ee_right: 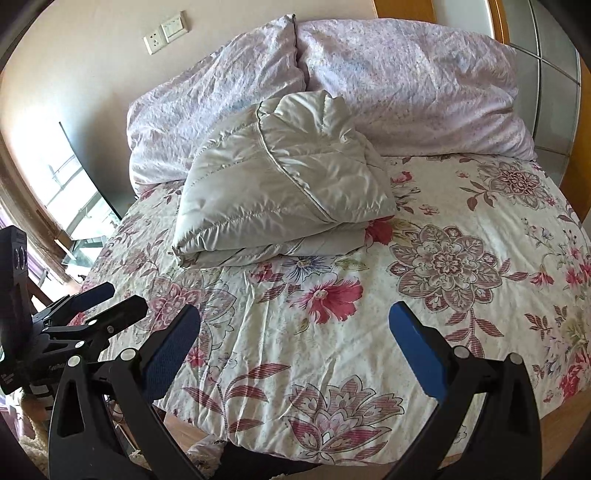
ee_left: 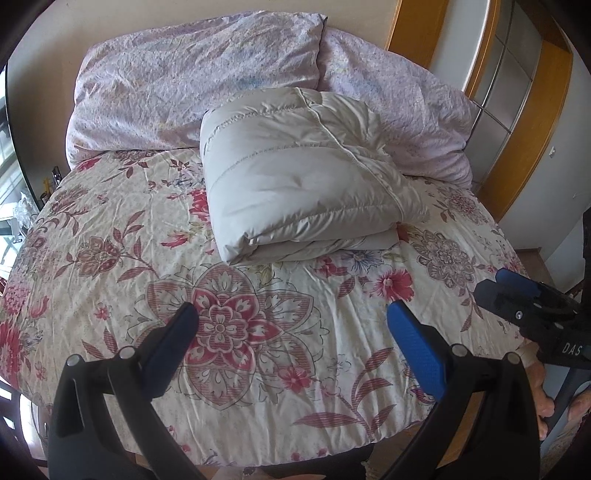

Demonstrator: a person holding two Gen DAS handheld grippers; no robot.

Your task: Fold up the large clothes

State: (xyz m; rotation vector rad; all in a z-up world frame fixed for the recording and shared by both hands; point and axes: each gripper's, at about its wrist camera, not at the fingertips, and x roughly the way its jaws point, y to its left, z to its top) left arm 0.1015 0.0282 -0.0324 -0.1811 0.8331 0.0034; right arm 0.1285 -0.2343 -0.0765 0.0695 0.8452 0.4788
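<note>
A pale grey padded coat [ee_left: 295, 177] [ee_right: 280, 181] lies folded into a thick bundle in the middle of the flowered bedspread [ee_left: 110, 266] [ee_right: 461, 229], just in front of the pillows. My left gripper [ee_left: 291, 314] hangs open over the near part of the bed, well short of the coat, with nothing between its blue pads. My right gripper [ee_right: 295, 317] is open too, equally far back and empty. The right gripper [ee_left: 517, 291] shows at the right edge of the left wrist view, and the left gripper [ee_right: 99, 299] at the left edge of the right wrist view.
Two lilac pillows [ee_left: 195, 77] [ee_right: 406, 85] lean against the wall behind the coat. A wooden-framed door [ee_left: 517, 110] stands to the right of the bed. A window [ee_right: 66, 195] and wall sockets [ee_right: 166, 31] are on the left. A hand [ee_left: 543, 398] is at the bed's near right corner.
</note>
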